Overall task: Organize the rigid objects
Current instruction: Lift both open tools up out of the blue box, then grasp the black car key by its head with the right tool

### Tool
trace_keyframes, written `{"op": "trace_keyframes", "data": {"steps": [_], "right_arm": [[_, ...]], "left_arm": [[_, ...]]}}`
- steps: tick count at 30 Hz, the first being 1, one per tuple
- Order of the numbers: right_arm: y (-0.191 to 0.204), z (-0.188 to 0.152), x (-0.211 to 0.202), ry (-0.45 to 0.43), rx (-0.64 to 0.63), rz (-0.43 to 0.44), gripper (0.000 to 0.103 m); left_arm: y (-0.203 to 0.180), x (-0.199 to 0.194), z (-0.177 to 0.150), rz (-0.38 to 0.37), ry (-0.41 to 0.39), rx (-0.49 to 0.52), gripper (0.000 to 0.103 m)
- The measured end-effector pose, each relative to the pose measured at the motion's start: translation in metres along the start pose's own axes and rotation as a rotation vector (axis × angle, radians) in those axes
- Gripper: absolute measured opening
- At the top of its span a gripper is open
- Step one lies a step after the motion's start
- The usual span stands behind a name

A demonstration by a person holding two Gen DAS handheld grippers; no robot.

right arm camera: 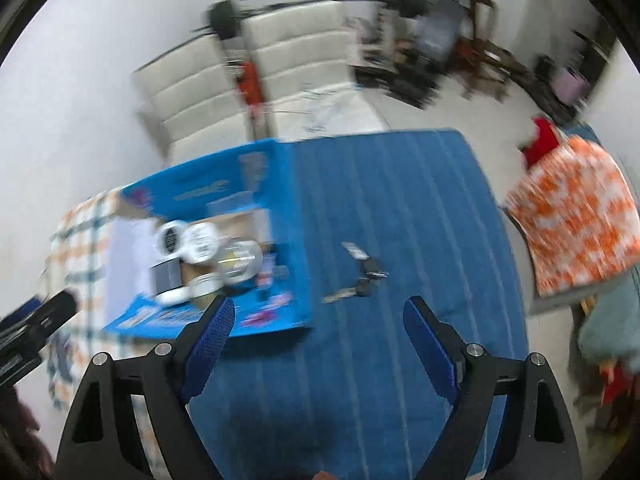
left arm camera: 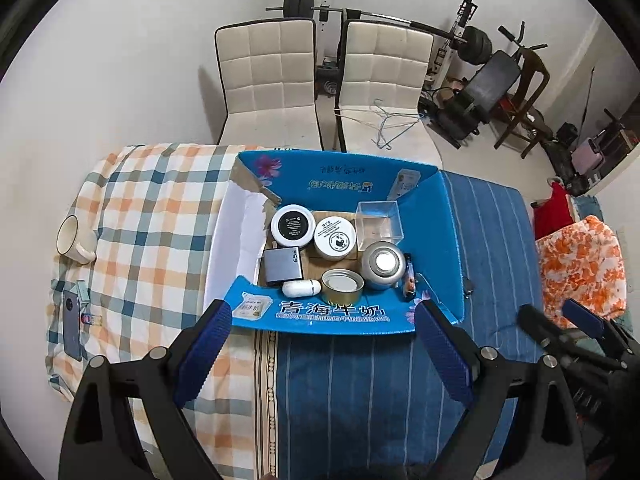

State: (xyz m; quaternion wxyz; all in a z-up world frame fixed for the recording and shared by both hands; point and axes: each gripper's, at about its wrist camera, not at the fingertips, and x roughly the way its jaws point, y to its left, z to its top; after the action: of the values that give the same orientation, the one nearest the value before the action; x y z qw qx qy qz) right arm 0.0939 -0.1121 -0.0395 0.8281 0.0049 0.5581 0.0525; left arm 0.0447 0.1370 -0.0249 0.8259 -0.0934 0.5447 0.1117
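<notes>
You are working over a tabletop (left arm camera: 360,380) spread with a blue striped cloth and a checked cloth, with two pale chairs (left arm camera: 266,76) and gym gear against the wall at the top of the frame. The blue box (left arm camera: 448,240) sits mid-frame in the left wrist view, already holding two round white jars (left arm camera: 334,238), a clear plastic cube (left arm camera: 379,220), a silver tin (left arm camera: 383,264), a gold-rimmed lid (left arm camera: 343,286), a grey block (left arm camera: 282,266) and a small white case (left arm camera: 301,288). Your left tool (left arm camera: 324,350) hangs spread wide and empty just below the box's near flap. Your right tool (right arm camera: 318,346) is also wide open with nothing in it, and its view is blurred. What looks left to gather on that side is the bunch of keys (right arm camera: 362,274), lying on the blue cloth just right of the box, in the middle of the right wrist view. A mug (left arm camera: 76,240) and a phone (left arm camera: 72,328) also lie on the checked cloth at the left edge of the left view. For the keys, steady the right tool first, since the blur makes aiming unreliable. Come down over the thickest dark part of the bunch, fingers either side of it, and press lightly into the cloth so the flat blades do not slip out. Close fully, and clear the box's right wall before letting go over the bare patch.
</notes>
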Motion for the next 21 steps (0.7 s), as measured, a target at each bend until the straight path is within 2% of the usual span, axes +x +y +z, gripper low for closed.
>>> {"op": "trace_keyframes", "data": {"steps": [5,8,12,17,21], "right_arm": [[-0.054,0.004,0.055,0.056,0.118,-0.081,0.089],[-0.073,0.007,0.102,0.131,0.162,-0.082,0.089],[-0.086,0.009,0.166,0.214,0.235,-0.042,0.089],[-0.087,0.014,0.23,0.275,0.242,-0.066,0.089],[-0.081,0.009,0.264,0.323,0.232,-0.087,0.085]], "left_arm": [[-0.017,0.035,0.001,-0.001,0.032,0.014,0.094],[-0.028,0.064,0.001,-0.004,0.074,0.025,0.094],[-0.043,0.106,0.004,0.009,0.129,0.039,0.094],[-0.054,0.147,0.011,0.026,0.187,0.067,0.094],[-0.058,0.179,0.014,0.04,0.233,0.092,0.094]]}}
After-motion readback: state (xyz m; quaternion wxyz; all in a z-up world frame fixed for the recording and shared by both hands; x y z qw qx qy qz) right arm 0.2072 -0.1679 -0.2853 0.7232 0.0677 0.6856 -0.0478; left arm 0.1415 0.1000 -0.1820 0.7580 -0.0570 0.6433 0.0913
